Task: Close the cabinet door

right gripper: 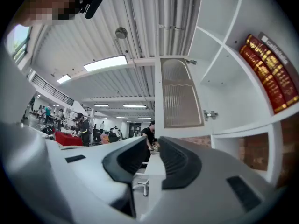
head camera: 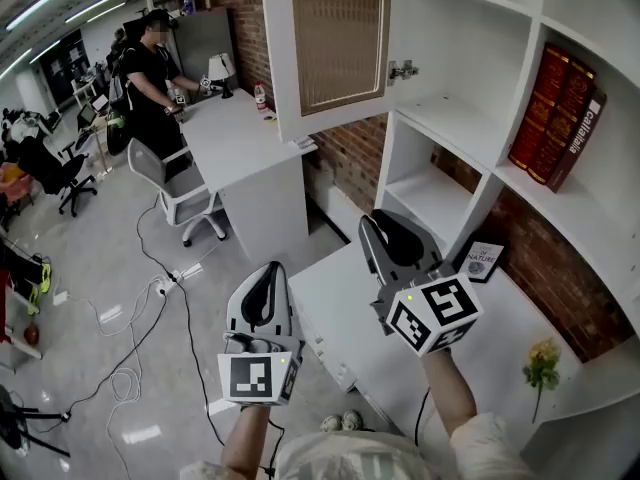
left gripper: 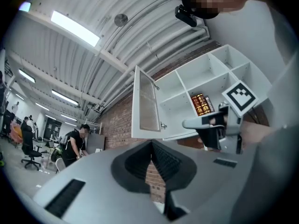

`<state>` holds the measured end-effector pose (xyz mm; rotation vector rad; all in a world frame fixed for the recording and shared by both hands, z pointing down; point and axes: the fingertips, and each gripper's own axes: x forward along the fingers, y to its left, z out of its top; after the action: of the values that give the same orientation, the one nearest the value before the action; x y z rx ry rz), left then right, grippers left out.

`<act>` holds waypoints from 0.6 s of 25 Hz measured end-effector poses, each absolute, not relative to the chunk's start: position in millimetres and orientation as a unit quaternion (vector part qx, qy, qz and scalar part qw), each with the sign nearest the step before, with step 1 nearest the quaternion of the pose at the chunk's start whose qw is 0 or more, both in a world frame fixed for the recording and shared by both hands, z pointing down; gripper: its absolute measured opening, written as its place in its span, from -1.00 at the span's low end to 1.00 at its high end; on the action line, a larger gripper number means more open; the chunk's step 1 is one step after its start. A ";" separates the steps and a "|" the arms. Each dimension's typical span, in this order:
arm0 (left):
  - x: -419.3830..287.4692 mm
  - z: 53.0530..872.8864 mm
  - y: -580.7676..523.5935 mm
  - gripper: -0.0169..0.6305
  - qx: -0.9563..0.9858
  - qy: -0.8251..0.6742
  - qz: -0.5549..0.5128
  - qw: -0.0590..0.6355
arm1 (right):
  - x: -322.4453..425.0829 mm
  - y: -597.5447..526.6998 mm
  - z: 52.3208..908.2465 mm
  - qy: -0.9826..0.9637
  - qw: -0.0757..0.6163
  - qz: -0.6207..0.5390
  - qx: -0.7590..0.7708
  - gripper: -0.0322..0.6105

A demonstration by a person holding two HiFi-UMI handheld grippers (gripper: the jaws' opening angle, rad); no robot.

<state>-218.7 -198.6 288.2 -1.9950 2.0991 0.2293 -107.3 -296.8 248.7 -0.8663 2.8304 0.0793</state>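
The white cabinet door [head camera: 335, 38] with a ribbed glass panel stands swung open from the upper left of the white shelf unit [head camera: 470, 118]; its hinge [head camera: 402, 70] shows on the inner wall. The door also appears in the left gripper view [left gripper: 145, 104] and the right gripper view [right gripper: 180, 94]. My right gripper [head camera: 392, 236] is held below the door and apart from it, its jaws a narrow gap apart [right gripper: 152, 153] with nothing between them. My left gripper [head camera: 262, 293] is lower and to the left, its pads meeting at the tips [left gripper: 152, 146], empty.
Red books [head camera: 560, 118] stand on a right shelf. A white desk [head camera: 340, 298] runs under the shelves with a framed card [head camera: 483, 262] and a yellow flower [head camera: 541, 363]. A person [head camera: 155, 68] stands at a far desk beside an office chair [head camera: 170, 183]; cables [head camera: 130, 338] lie on the floor.
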 end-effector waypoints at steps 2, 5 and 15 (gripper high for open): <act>-226.2 281.4 -198.4 -0.91 -0.676 0.721 0.073 0.131 | -136.0 -306.6 225.2 0.955 0.100 0.034 -0.276 -0.33; -238.7 274.2 -205.5 -0.91 -0.667 0.728 0.067 0.143 | -179.5 -329.1 194.5 0.950 0.106 0.059 -0.288 -0.22; -256.9 272.6 -200.6 -0.91 -0.650 0.743 0.068 0.143 | -285.5 -410.8 144.9 0.886 0.076 0.129 -0.439 -0.19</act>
<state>-256.9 -200.6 272.6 -1.8748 2.1438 0.1963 -285.5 -410.8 144.9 -1.3163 2.6559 0.3866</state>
